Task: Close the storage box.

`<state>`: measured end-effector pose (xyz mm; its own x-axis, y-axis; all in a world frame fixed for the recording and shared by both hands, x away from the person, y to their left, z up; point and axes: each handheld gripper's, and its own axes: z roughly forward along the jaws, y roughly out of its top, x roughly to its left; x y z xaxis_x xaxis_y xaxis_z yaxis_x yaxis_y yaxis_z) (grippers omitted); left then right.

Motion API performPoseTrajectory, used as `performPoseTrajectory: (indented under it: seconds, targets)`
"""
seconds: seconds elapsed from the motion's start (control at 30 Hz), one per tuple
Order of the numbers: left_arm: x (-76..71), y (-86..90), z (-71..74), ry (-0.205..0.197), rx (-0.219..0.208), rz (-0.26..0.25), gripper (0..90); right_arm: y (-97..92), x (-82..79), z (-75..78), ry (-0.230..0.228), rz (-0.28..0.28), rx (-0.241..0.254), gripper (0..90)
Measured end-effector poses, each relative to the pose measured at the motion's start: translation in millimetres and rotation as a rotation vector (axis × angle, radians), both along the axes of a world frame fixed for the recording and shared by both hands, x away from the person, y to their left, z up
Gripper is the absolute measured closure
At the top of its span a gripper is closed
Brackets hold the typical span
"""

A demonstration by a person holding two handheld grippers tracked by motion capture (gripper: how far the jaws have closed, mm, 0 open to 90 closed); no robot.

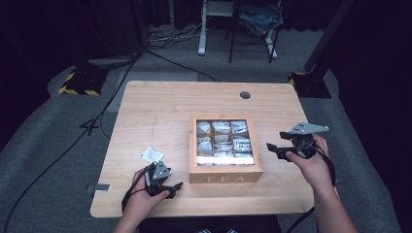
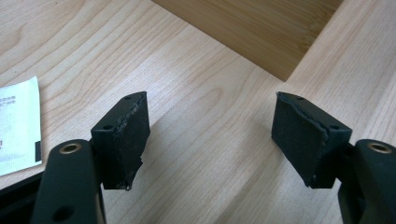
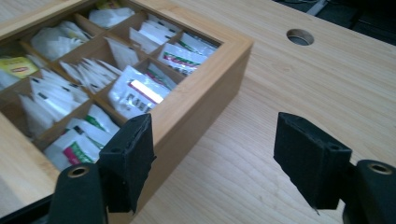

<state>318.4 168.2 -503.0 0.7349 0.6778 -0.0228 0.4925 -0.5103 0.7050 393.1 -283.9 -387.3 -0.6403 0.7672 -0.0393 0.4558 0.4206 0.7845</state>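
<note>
A wooden tea box point(image 1: 226, 177) sits at the centre of the counter point(image 1: 155, 107), its nine compartments packed with tea bags point(image 1: 222, 127). The right gripper point(image 1: 273, 150), right of the box, has fingers open and empty. At lower left, the left gripper point(image 1: 176, 188) is open and empty too, near a loose sachet point(image 1: 152, 155).

1. A lab or recording studio is suggested by black curtains point(image 1: 43, 29) hung around a lone wooden table point(image 1: 160, 111).
2. Cables point(image 1: 165, 36) and hazard-striped stand bases point(image 1: 80, 82) are seen on grey carpet point(image 1: 29, 160).
</note>
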Motion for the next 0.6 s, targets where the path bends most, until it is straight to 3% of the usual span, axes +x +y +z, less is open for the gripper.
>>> performPoseTrajectory:
  seconds: [0.33,0.6]
  targets:
    - [0.4,0.2,-0.1,0.005,-0.004,0.001,28.5,-21.7,18.2,-22.9,0.041,-0.066,0.030,28.3]
    - [1.4,0.7,-0.1,0.002,-0.002,0.000,28.5,-33.9,31.4,-48.6,0.057,-0.073,0.000,24.8]
